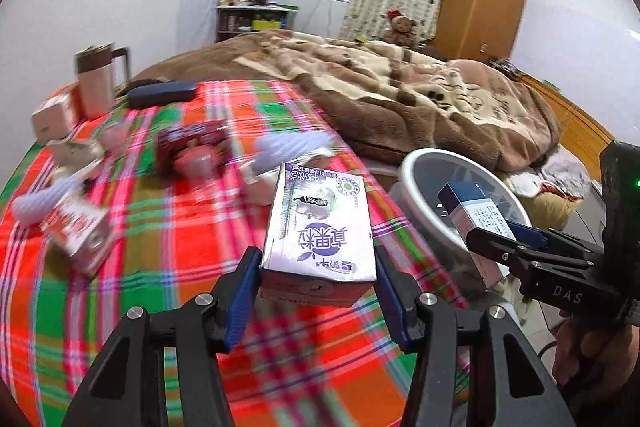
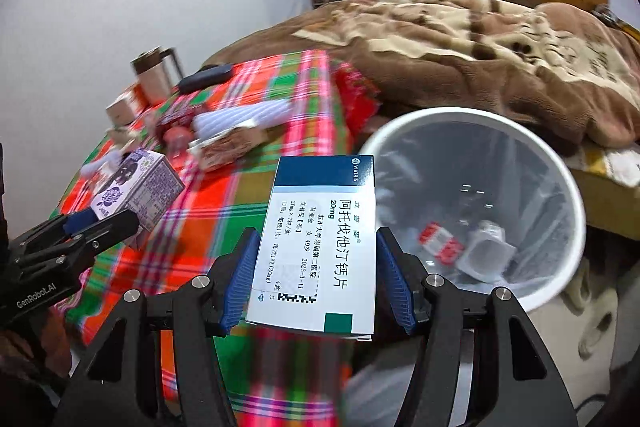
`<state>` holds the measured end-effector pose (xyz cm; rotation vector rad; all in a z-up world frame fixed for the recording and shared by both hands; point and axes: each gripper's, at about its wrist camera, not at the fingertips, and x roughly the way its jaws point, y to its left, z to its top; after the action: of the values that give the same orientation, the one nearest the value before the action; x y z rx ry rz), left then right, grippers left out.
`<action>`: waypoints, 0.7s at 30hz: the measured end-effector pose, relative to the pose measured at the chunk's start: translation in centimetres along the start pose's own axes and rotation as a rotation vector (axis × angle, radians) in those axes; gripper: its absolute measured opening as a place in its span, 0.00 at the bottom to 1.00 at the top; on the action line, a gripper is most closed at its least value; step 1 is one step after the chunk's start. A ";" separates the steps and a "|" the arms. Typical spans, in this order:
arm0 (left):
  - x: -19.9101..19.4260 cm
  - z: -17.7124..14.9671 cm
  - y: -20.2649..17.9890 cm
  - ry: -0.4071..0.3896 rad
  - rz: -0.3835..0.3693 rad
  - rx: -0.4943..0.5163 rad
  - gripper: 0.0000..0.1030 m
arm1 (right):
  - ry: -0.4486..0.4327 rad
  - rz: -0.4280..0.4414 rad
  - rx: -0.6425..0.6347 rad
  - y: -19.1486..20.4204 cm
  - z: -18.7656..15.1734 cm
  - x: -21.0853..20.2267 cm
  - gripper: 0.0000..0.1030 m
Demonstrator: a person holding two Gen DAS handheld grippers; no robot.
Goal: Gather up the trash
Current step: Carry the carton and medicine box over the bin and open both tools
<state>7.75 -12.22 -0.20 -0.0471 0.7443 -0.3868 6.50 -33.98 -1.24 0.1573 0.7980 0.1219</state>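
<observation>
The purple-and-white milk carton [image 1: 320, 227] sits clamped between the blue pads [image 1: 244, 291] of the left gripper [image 1: 316, 291], lifted clear of the plaid tablecloth [image 1: 180, 247] below it. Its printed face points up and away from the fingers. The white-and-blue medicine box [image 2: 320, 247] is pinched the same way in the right gripper [image 2: 316, 279], label facing the camera, its far end reaching toward the near rim of the white trash bin [image 2: 576, 227].

That bin stands ahead and to the right of the right gripper, off the edge of the cloth, lined with a clear bag; a red-and-white wrapper [image 2: 440, 239] and a grey container [image 2: 486, 251] lie at its bottom. From the left wrist, the bin [image 1: 416, 163] shows ahead and to the right of the carton, with the right gripper [image 1: 500, 251] and its box [image 1: 476, 215] held over it.

Ahead and to the left of the left gripper, more litter is scattered on the cloth: a red-and-white carton [image 1: 76, 231], a red packet [image 1: 188, 143] and pale ribbed wrappers [image 1: 292, 147], all blurred. Farther off stand a lidded mug [image 1: 96, 79] and a dark flat case [image 1: 162, 93]. Beyond the cloth lies a brown blanket [image 1: 400, 87], with a teddy bear [image 1: 400, 27] at its far end.
</observation>
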 end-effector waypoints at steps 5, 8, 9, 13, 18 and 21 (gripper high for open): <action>2.1 1.3 -3.4 0.018 -0.060 0.057 0.53 | -0.011 -0.057 0.059 -3.1 0.0 -0.6 0.58; 3.4 1.9 -5.2 0.026 -0.087 0.089 0.53 | -0.012 -0.087 0.091 -4.7 -0.1 -0.7 0.58; 3.9 2.1 -5.8 0.030 -0.098 0.098 0.53 | -0.011 -0.095 0.099 -5.1 -0.1 -0.7 0.58; 5.8 2.8 -8.1 0.047 -0.139 0.133 0.54 | -0.005 -0.121 0.128 -6.6 -0.1 -0.5 0.58; 8.0 3.4 -10.4 0.080 -0.195 0.172 0.54 | 0.003 -0.139 0.152 -8.1 0.0 -0.2 0.58; 9.4 3.5 -11.4 0.102 -0.229 0.179 0.54 | 0.015 -0.149 0.164 -8.8 -0.2 -0.1 0.59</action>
<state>12.70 -26.50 -1.72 0.0566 0.8046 -0.6767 6.76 -42.63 -2.96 0.2511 0.8314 -0.0835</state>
